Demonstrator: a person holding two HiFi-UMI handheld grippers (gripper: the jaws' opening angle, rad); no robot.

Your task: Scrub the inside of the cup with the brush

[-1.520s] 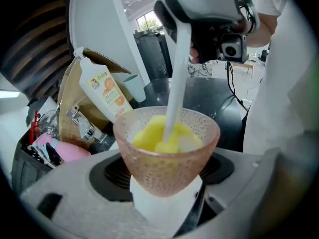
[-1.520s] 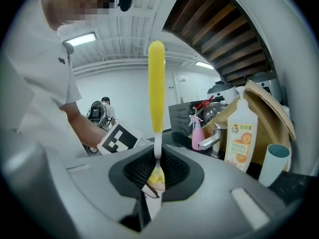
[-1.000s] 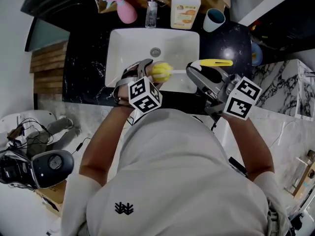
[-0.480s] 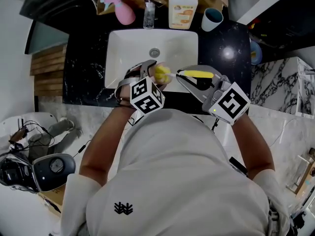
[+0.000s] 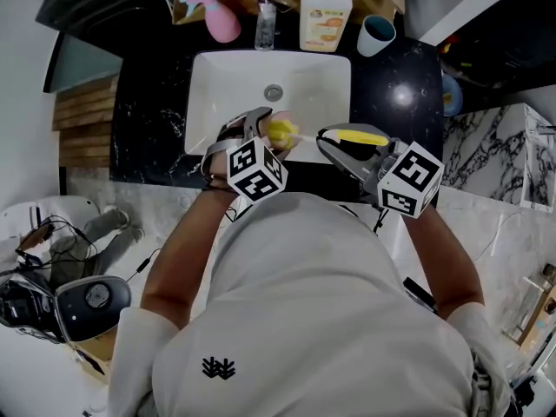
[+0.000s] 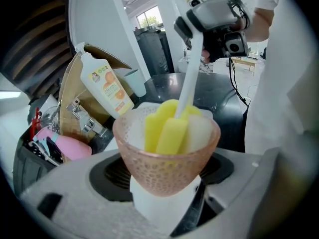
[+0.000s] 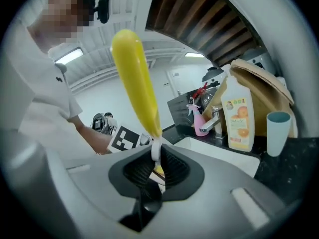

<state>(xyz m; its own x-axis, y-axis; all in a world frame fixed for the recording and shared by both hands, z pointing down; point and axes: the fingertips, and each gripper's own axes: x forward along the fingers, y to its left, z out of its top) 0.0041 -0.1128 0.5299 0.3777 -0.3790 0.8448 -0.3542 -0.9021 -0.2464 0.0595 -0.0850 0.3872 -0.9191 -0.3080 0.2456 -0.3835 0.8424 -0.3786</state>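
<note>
Cup (image 6: 167,161) clamped in left tool (image 6: 166,195) over sink (image 5: 217,85) | right tool (image 7: 155,171) pinches brush (image 6: 169,128) stem, sponge inside | risk: a hard push may lever cup loose or twist stem.

Behind the white sink (image 5: 204,76) stand a pink spray bottle (image 5: 222,20), an orange-labelled detergent bottle (image 5: 326,16) and a teal tumbler (image 5: 378,35).
</note>
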